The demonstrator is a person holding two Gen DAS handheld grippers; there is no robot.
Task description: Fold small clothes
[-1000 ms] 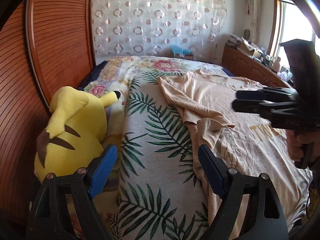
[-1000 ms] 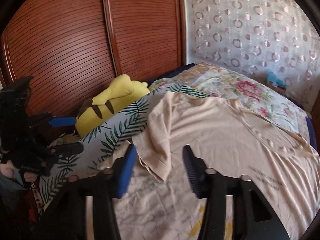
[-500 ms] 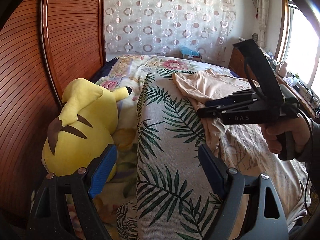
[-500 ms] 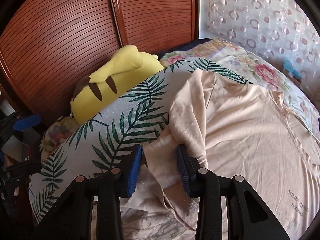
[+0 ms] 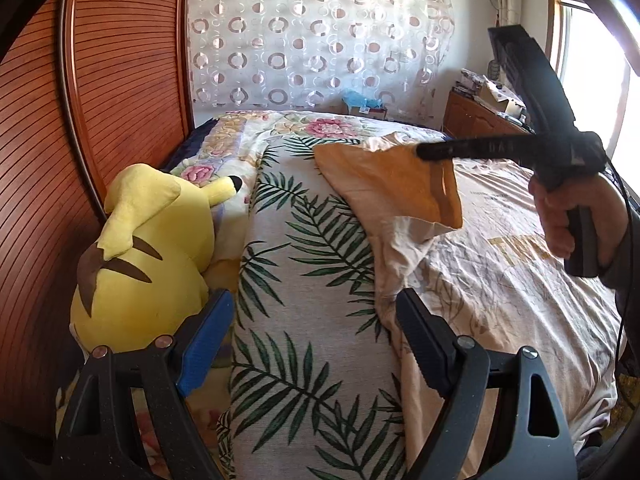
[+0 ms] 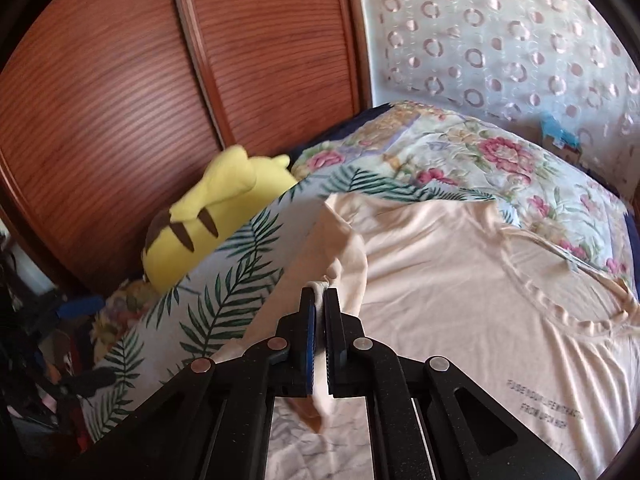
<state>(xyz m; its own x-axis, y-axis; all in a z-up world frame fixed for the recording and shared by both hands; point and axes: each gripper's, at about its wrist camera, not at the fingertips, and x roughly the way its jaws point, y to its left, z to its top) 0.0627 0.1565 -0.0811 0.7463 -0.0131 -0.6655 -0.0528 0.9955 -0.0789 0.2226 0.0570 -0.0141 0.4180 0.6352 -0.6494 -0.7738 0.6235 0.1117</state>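
Note:
A peach T-shirt (image 5: 520, 264) lies spread on the bed, printed side up; it also shows in the right wrist view (image 6: 460, 280). My right gripper (image 6: 319, 300) is shut on the shirt's sleeve (image 6: 340, 256) and holds it lifted off the bed. In the left wrist view the right gripper (image 5: 424, 153) pinches the raised sleeve (image 5: 400, 188) above the shirt's left edge. My left gripper (image 5: 312, 340) is open and empty, low over the palm-leaf cover near the shirt's lower left edge.
A yellow plush toy (image 5: 148, 248) lies at the bed's left side against the wooden slatted wardrobe (image 5: 80, 120). A palm-leaf cover (image 5: 304, 280) lies under the shirt's left edge. A floral quilt (image 6: 480, 160) lies beyond. A wooden cabinet (image 5: 476, 120) stands far right.
My right gripper has closed on the shirt's sleeve and lifted it off the bed. My left gripper stays open and has shifted little.

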